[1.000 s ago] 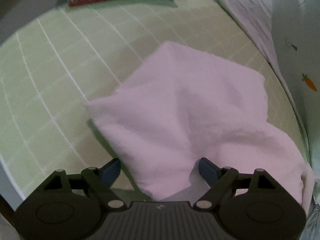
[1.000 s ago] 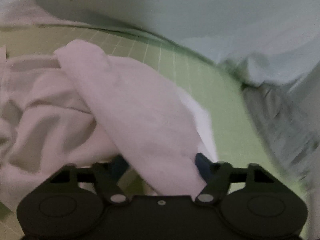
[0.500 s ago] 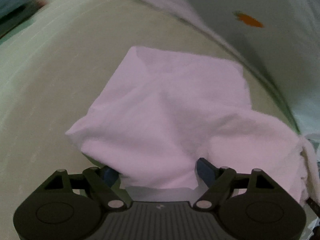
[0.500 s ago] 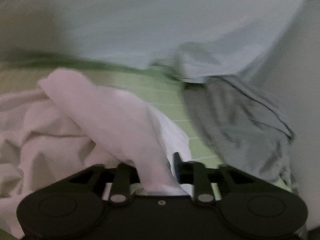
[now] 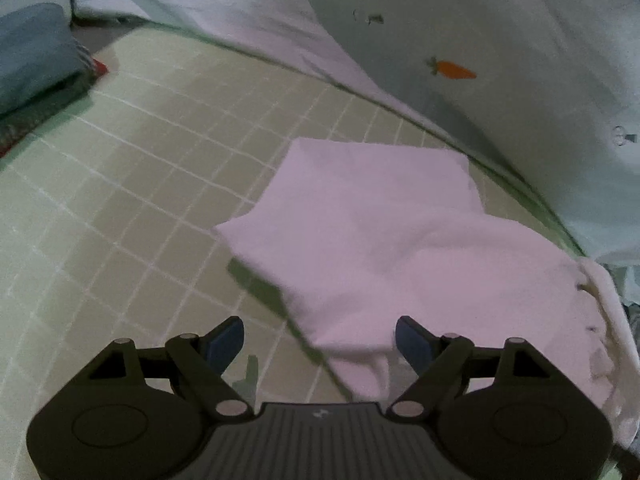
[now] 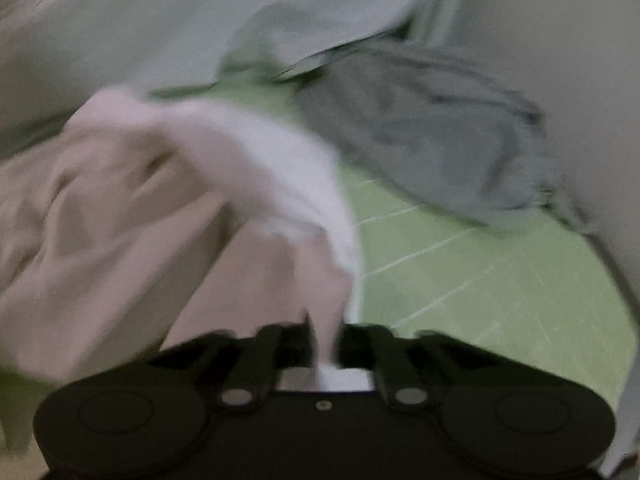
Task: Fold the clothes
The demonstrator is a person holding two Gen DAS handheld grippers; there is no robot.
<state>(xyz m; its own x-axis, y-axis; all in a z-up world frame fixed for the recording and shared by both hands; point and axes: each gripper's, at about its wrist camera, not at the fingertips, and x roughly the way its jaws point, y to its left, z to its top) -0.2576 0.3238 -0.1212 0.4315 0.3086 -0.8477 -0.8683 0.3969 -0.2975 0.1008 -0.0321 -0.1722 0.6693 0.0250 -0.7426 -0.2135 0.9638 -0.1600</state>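
A pale pink garment (image 5: 372,240) lies crumpled on the green gridded mat (image 5: 140,200). My left gripper (image 5: 320,340) hangs open over its near edge. That edge reaches in between the blue fingertips (image 5: 412,340), closer to the right one, and neither pad presses on it. The right wrist view is blurred. In it, my right gripper (image 6: 325,344) is shut on a fold of the garment (image 6: 160,200), and the cloth rises from the jaws and drapes away to the left.
A crumpled grey garment (image 6: 432,148) lies on the mat to the right of the pink one. A folded stack of blue and striped clothes (image 5: 36,60) sits at the mat's far left. A pale sheet with a carrot print (image 5: 452,69) borders the far side.
My right gripper has closed on the fold that lay between its open fingers and has swung towards the grey garment. My left gripper has moved; the garment's edge now sits nearer its right finger.
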